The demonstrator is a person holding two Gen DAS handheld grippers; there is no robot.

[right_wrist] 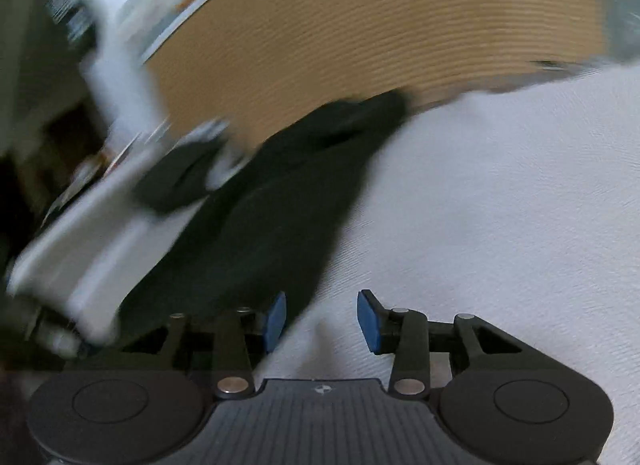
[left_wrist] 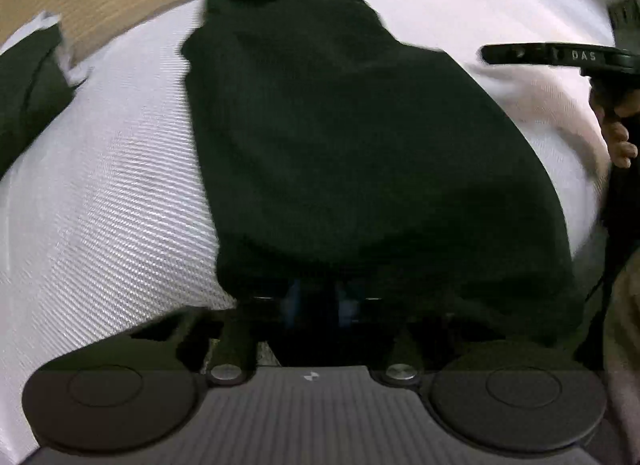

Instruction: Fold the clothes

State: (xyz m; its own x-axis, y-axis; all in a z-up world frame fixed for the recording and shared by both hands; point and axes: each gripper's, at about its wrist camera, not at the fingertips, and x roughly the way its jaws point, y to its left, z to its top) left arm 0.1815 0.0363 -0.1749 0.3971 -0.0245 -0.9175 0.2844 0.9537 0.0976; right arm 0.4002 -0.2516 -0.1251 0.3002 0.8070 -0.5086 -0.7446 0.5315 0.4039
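A black garment (left_wrist: 340, 137) lies lengthwise on a white textured bed cover (left_wrist: 100, 205). Its near edge bunches over my left gripper (left_wrist: 320, 299), whose blue pads show only faintly, close together with the dark cloth pinched between them. My right gripper (right_wrist: 322, 321) is open above bare white cover, and nothing lies between its blue pads (right_wrist: 368, 321). The black garment (right_wrist: 260, 225) stretches away just left of it. In the left wrist view the right gripper (left_wrist: 492, 53) hangs side-on at the right edge, held by a hand (left_wrist: 618, 137).
A second dark garment (left_wrist: 24, 89) lies at the far left on the cover. A tan ribbed surface (right_wrist: 360, 45) borders the far side of the bed. A blurred white and black device (right_wrist: 100, 233) stands over the garment's left end. Bare white cover (right_wrist: 500, 205) spreads to the right.
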